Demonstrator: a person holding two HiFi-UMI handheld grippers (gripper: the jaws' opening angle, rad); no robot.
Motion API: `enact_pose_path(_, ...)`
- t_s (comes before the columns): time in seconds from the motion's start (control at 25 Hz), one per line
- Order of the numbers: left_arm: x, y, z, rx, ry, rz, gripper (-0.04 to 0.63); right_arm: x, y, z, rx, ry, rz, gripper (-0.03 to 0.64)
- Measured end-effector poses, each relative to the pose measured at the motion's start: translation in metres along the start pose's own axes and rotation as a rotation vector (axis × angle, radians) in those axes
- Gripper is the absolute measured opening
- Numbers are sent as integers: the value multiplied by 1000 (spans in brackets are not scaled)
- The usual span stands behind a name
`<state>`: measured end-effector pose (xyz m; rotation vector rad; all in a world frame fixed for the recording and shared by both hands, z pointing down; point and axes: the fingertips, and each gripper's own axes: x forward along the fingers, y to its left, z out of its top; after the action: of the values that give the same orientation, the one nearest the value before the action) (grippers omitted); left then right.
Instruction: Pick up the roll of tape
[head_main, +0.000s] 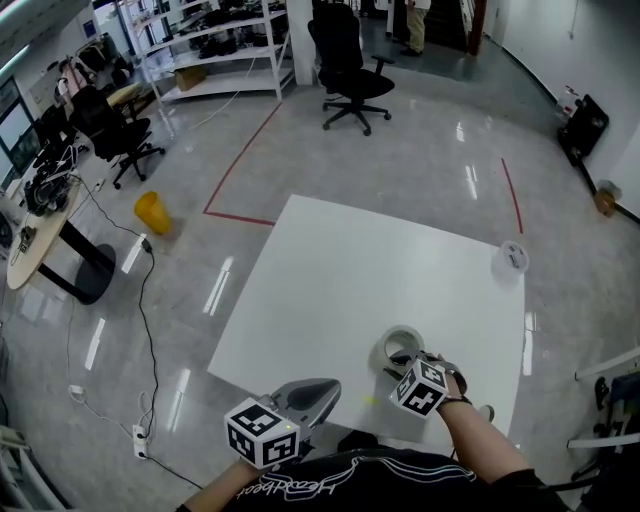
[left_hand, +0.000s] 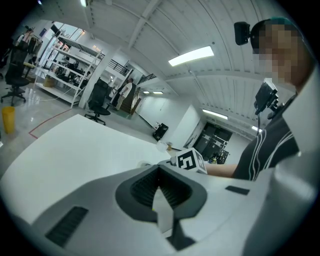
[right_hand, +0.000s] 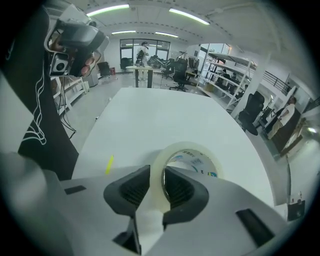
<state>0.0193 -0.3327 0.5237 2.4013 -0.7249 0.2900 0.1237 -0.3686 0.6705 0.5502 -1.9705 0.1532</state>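
The left gripper (head_main: 322, 388) hangs over the near edge of the white table (head_main: 330, 270) with its jaws clenched on nothing, so it is too far off to steady anything if a lift goes wrong. To its right lies the roll of tape (head_main: 401, 343), near that same edge and not yet raised. The right gripper (right_hand: 159, 176) grasps it by the wall alone, with one jaw inside the ring and one outside.

That is the weak point. The hold is narrow and on smooth tape, so the roll may swing or twist about the pads as it rises. If the squeeze is light it could slip out, land on edge and roll off the near side. The small round white thing (head_main: 511, 258), far right, is well apart and in no danger.
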Motion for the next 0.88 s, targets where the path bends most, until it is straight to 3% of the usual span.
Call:
enact_pose_path(0.28, -8, 1, 5, 8, -17, 7, 5, -2, -6, 3, 52, -38, -46, 92)
enact_pose_path(0.4, -9, -3, 8, 20, -21, -1, 5, -10, -9, 3, 143, -100, -47, 91)
enact_pose_path(0.52, -12, -4, 12, 36, -29, -14, 5, -29, -10, 16, 299, -246, -26, 91)
enact_pose_path(0.68, -15, -8, 22, 60, -52, -31, 5, -78, -13, 47, 451, -525, -31, 91)
enact_pose_path(0.88, -21, -23, 50, 102, -109, -62, 5, -151, -5, 83, 537, -794, -1, 92)
